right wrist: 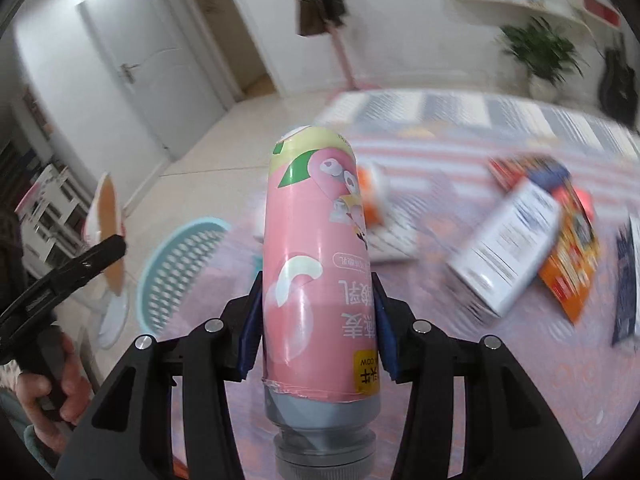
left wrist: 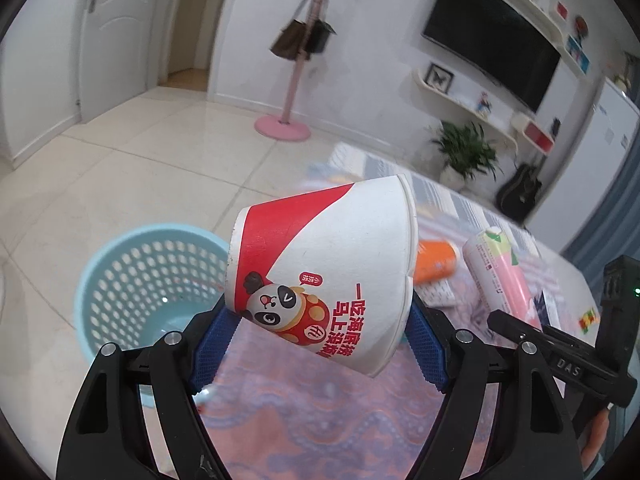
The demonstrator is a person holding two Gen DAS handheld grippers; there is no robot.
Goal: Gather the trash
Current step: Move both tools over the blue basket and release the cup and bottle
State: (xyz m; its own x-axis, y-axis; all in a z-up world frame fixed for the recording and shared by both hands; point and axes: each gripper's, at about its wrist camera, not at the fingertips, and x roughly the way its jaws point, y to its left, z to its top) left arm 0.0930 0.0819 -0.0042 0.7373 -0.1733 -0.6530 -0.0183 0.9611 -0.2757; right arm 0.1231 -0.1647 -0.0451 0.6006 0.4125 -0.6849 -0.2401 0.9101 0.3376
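Carrying step. Left tongs (left wrist: 320,320) clamp a paper cup (left wrist: 324,268) on its side; the blue basket (left wrist: 140,280) lies ahead-left of them. Right tongs (right wrist: 316,320) clamp a pink bottle (right wrist: 316,264). Next move, likely: bring each over the basket, then release.

Background stuff here: a pink coat stand (left wrist: 289,80) is standing on the pale tiled floor (left wrist: 120,168) with a couple of dark bags (left wrist: 302,38) hanging off it (blurry, so no details). A white door (left wrist: 110,36) is sitting shut on the left. A black TV (left wrist: 494,34) is hanging on the wall, with white shelves (left wrist: 460,100) curving beneath it. A potted plant (left wrist: 466,152) is sitting near the wall, and a dark guitar (left wrist: 520,190) is leaning just beside it. A patterned pinkish cloth (right wrist: 520,380) is covering the table.
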